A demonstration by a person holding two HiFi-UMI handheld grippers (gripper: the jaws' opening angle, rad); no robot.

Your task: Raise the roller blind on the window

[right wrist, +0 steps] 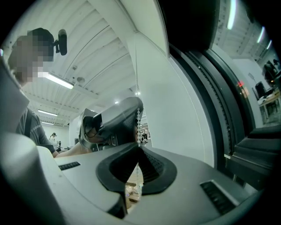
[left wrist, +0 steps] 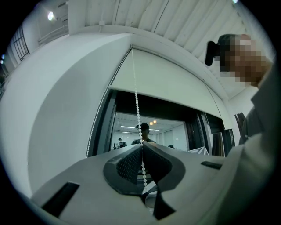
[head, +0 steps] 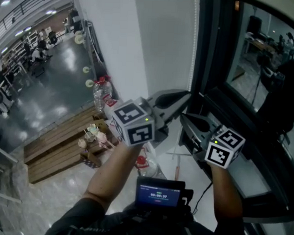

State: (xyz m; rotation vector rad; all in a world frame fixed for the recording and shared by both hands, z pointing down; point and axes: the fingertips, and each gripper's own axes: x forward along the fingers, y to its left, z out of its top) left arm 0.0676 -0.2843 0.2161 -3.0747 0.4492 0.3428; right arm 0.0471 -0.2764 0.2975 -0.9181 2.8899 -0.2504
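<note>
Two grippers (left wrist: pixel 141 146) (right wrist: pixel 139 147) clamp one bead chain (left wrist: pixel 136 101).

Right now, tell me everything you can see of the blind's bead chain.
The bead chain is a thin string of small white beads, plastic-looking, hanging straight from the roller blind's top end. It looks taut. The left gripper is shut on it; the right gripper is shut on it just below.

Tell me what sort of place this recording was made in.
Probably a large indoor workspace, such as an open-plan office or lab hall. A dark-framed window has a white roller blind and a bead chain. To the left, seated people work across a wide glossy floor.
</note>
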